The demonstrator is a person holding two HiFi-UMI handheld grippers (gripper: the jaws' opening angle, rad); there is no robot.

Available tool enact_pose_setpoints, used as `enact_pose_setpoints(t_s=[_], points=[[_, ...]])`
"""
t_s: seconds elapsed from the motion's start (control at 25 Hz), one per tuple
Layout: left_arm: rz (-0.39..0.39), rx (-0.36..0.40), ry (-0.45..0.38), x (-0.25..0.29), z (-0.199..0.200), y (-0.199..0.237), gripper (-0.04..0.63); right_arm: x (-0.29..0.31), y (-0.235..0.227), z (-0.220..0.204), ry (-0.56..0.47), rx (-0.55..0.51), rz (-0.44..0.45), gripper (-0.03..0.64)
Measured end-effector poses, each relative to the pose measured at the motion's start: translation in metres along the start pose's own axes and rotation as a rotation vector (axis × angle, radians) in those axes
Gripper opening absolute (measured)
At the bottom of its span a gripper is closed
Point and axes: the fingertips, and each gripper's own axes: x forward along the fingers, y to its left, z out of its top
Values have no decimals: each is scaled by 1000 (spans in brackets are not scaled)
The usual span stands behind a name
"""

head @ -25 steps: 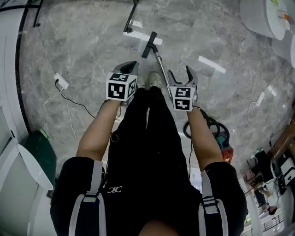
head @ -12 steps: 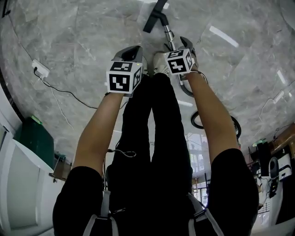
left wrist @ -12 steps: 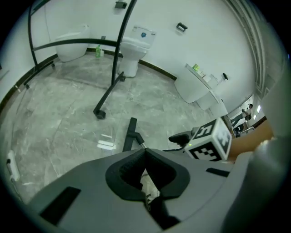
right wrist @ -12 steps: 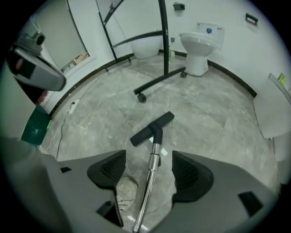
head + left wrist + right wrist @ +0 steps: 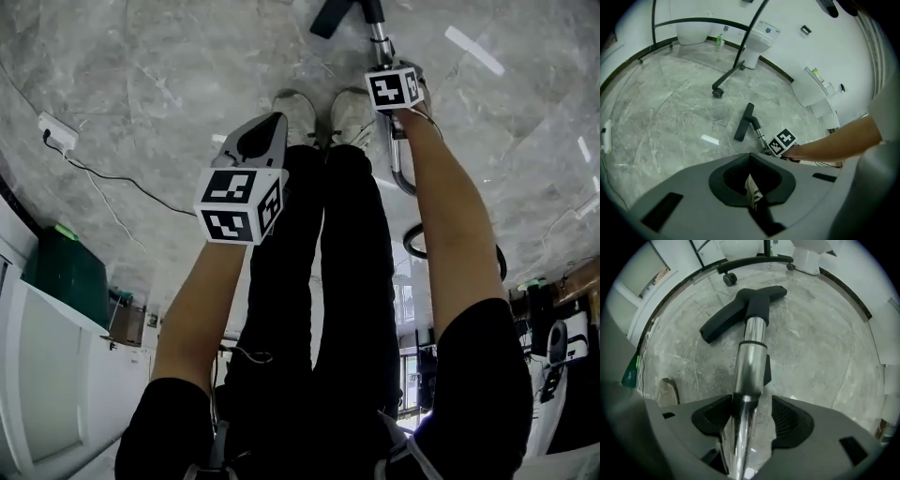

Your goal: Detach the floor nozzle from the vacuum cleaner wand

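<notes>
The black floor nozzle [image 5: 740, 310] lies flat on the grey marble floor, still joined to the shiny metal wand [image 5: 750, 357]. My right gripper [image 5: 750, 411] points straight down and is open, its jaws straddling the wand just behind the nozzle's black neck. The wand lies near the left pad, with a gap to the right pad [image 5: 790, 420]. In the head view the nozzle [image 5: 333, 14] sits at the top edge, with the right gripper's marker cube [image 5: 395, 86] just below it. My left gripper [image 5: 262, 136] hovers over the shoes, shut and empty, away from the wand [image 5: 761, 137].
The person's two shoes [image 5: 298, 112] stand left of the wand. A black hose [image 5: 412, 244] loops on the floor at right. A power strip with its cable [image 5: 58, 134] lies at left, beside a green bin [image 5: 66, 272]. A wheeled stand [image 5: 717, 93] and white fixtures [image 5: 757, 40] stand beyond.
Both grippers have dropped toward the floor as the person bent down. The right gripper has come down over the wand and now straddles it. The left stayed shut.
</notes>
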Motion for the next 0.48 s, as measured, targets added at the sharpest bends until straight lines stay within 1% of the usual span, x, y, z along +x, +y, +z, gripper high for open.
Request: enact_pose_setpoints(t_s=[0.04,0.08,0.12,0.16,0.2,0.24,0.32,0.36,0.4,0.44,0.48], points=[[-1,-16,2,1,-3,3,6,6,3,1,4,17,16,274],[-2,-25,5,3,-5,4,6,9,7,1,10,33,34,223],[-7,-31,8,5,-6,4,6,9,9,-1,21,45,51,189],[-22,-36,11,9,-6,3,6,6,10,-4,37,50,68,186],[-53,-44,14,12,-5,-2,6,0,11,-7,46,45,90,184],[-100,-55,14,15,-3,-8,6,-9,17,-6,28,32,120,184],[-199,-105,1,17,5,-24,11,-33,38,0,-61,6,201,184],[-238,-143,-14,17,12,-31,26,-47,50,1,-99,-3,240,184],[-271,-187,-30,17,20,-38,116,-63,59,2,-135,-16,265,184],[-300,-233,-44,18,28,-44,228,-79,66,2,-165,-32,283,184],[-325,-279,-54,19,37,-51,255,-95,73,1,-188,-45,300,183]])
